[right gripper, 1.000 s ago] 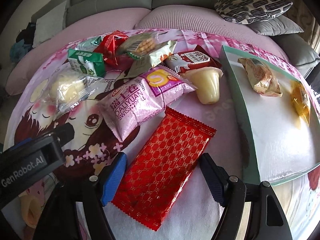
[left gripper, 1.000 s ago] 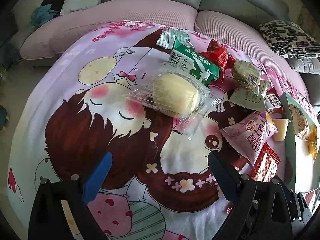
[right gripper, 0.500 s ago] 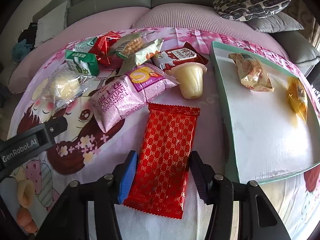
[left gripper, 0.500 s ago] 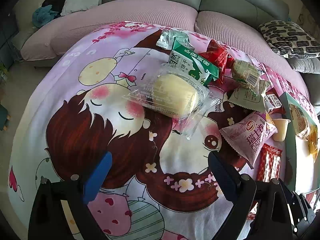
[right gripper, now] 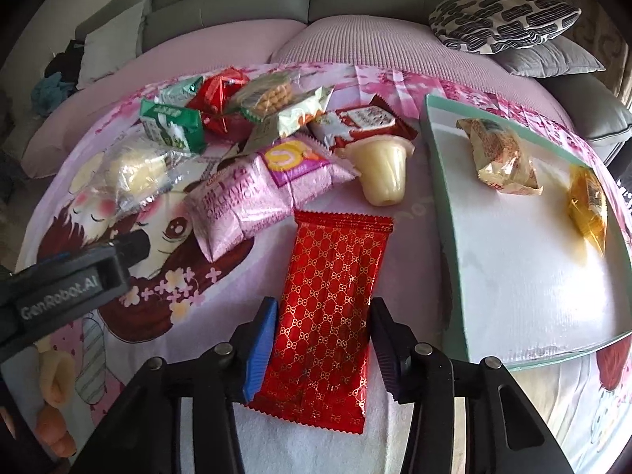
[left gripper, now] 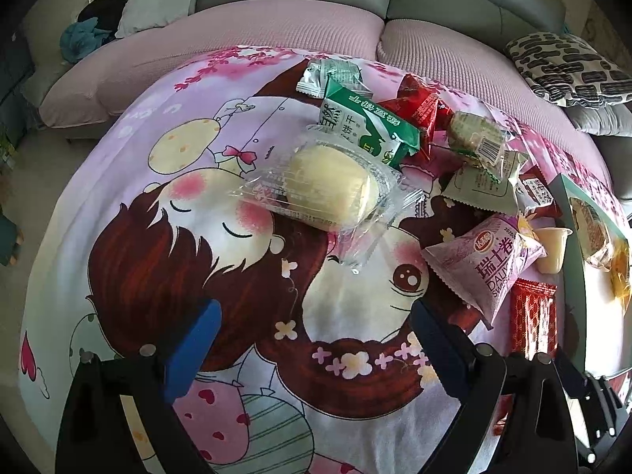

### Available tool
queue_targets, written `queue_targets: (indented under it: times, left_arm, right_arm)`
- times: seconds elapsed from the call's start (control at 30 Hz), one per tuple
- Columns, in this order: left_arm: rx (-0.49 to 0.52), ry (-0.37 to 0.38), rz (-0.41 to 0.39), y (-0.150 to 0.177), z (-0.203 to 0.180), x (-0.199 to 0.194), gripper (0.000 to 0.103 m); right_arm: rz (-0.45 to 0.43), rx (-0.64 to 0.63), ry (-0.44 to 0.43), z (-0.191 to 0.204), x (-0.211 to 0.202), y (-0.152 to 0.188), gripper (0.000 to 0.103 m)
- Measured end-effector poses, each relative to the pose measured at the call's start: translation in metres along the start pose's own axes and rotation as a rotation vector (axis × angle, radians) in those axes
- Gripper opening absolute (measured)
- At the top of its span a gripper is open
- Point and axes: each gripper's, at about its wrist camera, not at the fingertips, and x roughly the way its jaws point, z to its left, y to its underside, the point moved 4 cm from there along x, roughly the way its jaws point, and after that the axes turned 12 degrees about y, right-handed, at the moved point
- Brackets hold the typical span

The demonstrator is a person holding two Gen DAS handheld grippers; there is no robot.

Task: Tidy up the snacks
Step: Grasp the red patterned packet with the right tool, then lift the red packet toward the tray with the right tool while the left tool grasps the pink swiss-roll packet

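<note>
A red foil snack packet [right gripper: 335, 272] lies lengthwise on the cartoon cloth, also seen at the right edge of the left wrist view as the red packet [left gripper: 533, 316]. My right gripper [right gripper: 324, 308] straddles its near half. The jaws are closing, and both pads touch the packet's long edges. A teal-rimmed white tray [right gripper: 438, 181] sits to the right, holding a beige wrapped snack [right gripper: 501, 158] and an orange wrapped one [right gripper: 588, 205]. My left gripper [left gripper: 314, 312] hangs open over the bare cloth with nothing between its fingers.
A pile of snacks lies beyond: a pink swiss roll pack [right gripper: 252, 197], a jelly cup [right gripper: 387, 173], a clear-wrapped bun [left gripper: 328, 185], a green pack [left gripper: 367, 126] and several more. A grey sofa with cushions [right gripper: 501, 15] rings the far side.
The right gripper's jaws have narrowed from wide apart to the red packet's edges, and the packet now lies straight between them. The left gripper has stayed still.
</note>
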Motion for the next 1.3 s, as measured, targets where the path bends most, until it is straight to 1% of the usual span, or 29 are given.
queue_targets:
  times: [0.23, 0.37, 0.63, 0.7, 0.9, 0.97, 1.0, 1.07, 1.17, 1.23, 1.3]
  left_arm:
    - [0.019, -0.008, -0.008, -0.001, -0.006, -0.002, 0.096]
    - [0.026, -0.002, -0.031, -0.004, -0.011, -0.006, 0.096]
    - [0.103, 0.042, -0.062, -0.009, -0.039, -0.011, 0.096]
    - [0.129, 0.068, -0.072, -0.012, -0.049, -0.012, 0.096]
    - [0.208, 0.122, -0.077, -0.023, -0.076, -0.007, 0.096]
    - [0.227, 0.141, -0.066, -0.026, -0.084, -0.001, 0.094]
    - [0.236, 0.148, -0.061, -0.026, -0.087, 0.002, 0.091]
    - [0.253, 0.155, -0.049, -0.026, -0.093, 0.006, 0.091]
    - [0.291, 0.15, -0.028, -0.027, -0.104, 0.016, 0.089]
    - [0.319, 0.157, -0.024, -0.028, -0.111, 0.02, 0.082]
    - [0.336, 0.16, -0.018, -0.03, -0.116, 0.026, 0.082]
  right_arm:
    - [-0.02, 0.015, -0.014, -0.009, -0.008, -0.002, 0.049]
    - [-0.058, 0.036, -0.017, -0.019, -0.022, -0.006, 0.048]
    - [-0.094, 0.091, -0.033, -0.042, -0.035, -0.014, 0.048]
    - [-0.101, 0.111, -0.031, -0.051, -0.036, -0.015, 0.048]
    - [-0.083, 0.173, -0.01, -0.082, -0.027, -0.017, 0.048]
    - [-0.078, 0.193, -0.003, -0.091, -0.024, -0.019, 0.048]
    - [-0.077, 0.201, -0.001, -0.095, -0.024, -0.02, 0.049]
    - [-0.072, 0.214, 0.001, -0.102, -0.021, -0.022, 0.049]
    - [-0.059, 0.229, 0.0, -0.11, -0.016, -0.023, 0.049]
    - [-0.055, 0.24, -0.001, -0.114, -0.014, -0.022, 0.048]
    - [-0.052, 0.252, -0.001, -0.119, -0.013, -0.023, 0.049]
